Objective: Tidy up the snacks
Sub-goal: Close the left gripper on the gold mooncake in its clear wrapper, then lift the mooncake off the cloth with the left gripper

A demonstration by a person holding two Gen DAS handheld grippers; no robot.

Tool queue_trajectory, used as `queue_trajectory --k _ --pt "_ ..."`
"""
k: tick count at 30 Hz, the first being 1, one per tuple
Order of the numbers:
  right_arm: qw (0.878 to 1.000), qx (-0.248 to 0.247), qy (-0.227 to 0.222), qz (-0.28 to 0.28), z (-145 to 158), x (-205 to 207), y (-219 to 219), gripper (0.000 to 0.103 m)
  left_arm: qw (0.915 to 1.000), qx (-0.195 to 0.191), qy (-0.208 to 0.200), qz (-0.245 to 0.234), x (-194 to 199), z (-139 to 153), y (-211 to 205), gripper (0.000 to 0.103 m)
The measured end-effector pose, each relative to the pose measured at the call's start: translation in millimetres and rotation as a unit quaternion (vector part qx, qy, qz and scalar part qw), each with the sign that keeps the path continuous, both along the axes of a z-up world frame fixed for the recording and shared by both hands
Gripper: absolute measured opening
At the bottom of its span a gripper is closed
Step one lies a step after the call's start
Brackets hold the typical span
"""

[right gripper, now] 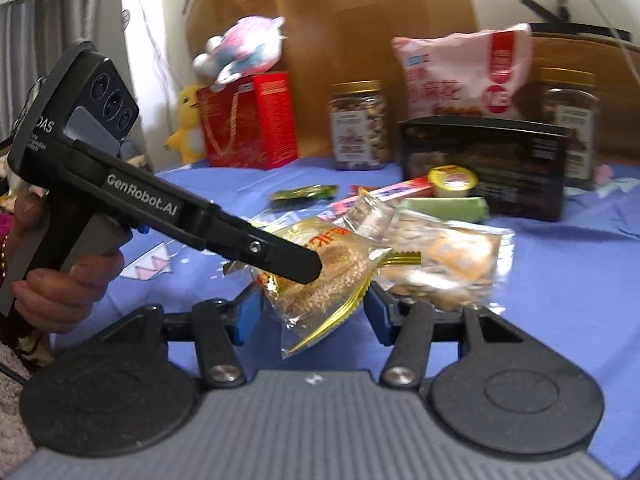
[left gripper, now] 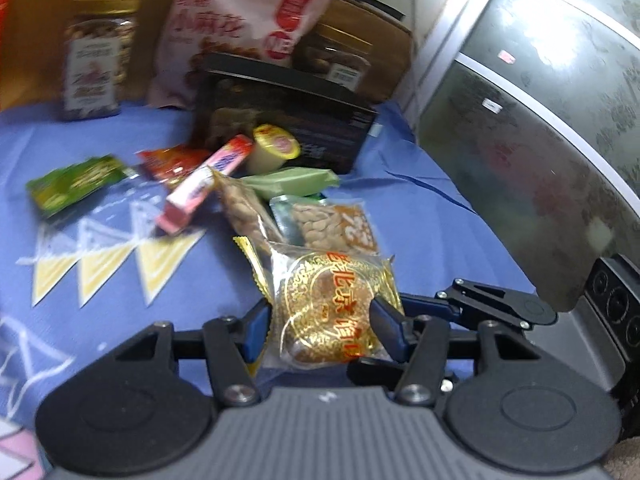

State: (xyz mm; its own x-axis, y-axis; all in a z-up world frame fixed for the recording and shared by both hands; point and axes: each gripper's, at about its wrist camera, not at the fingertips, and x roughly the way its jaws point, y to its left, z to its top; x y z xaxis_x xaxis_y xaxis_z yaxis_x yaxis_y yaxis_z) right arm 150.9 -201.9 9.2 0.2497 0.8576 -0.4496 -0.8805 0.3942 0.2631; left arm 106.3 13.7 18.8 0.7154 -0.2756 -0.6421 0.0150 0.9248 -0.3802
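A round sesame cake in a gold-printed clear wrapper [left gripper: 332, 312] lies at the near end of a pile of small snacks on the blue cloth [left gripper: 420, 224]. My left gripper [left gripper: 324, 320] has its blue-padded fingers on both sides of this wrapper and grips it. In the right wrist view the same cake [right gripper: 320, 276] sits between my right gripper's [right gripper: 312, 308] fingers, which stand apart beside it; the left gripper's finger [right gripper: 280, 256] lies across it. Peanut packets [left gripper: 336, 228] lie just behind.
Behind the pile stand a black box [left gripper: 288, 128], two nut jars [left gripper: 96, 56], a pink snack bag [left gripper: 236, 28] and a red box [right gripper: 252, 120] with plush toys. Green [left gripper: 76, 184], red and pink packets and a jelly cup [left gripper: 272, 148] lie on the cloth.
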Motion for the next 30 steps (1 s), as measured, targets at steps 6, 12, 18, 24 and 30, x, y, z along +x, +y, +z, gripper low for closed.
queue_trajectory --k 6,12,18,24,30 --pt "1.0 -0.002 0.016 -0.007 -8 11 -10 0.058 0.9995 0.024 0.02 -0.004 15 -5 -14 0.053" --pt "0.999 -0.017 0.035 -0.002 -12 14 -5 0.062 0.9978 0.051 0.038 0.017 19 -8 -20 0.058" --pt "0.999 -0.039 0.021 0.002 -10 7 -1 0.073 0.9966 0.055 0.052 0.035 19 -9 -22 0.065" --pt "0.997 -0.074 -0.017 0.009 -9 -2 7 0.076 0.9959 0.051 0.059 0.046 19 -8 -23 0.067" --pt "0.994 -0.096 -0.045 0.011 -8 -9 7 0.076 0.9959 0.05 0.058 0.048 18 -8 -22 0.068"
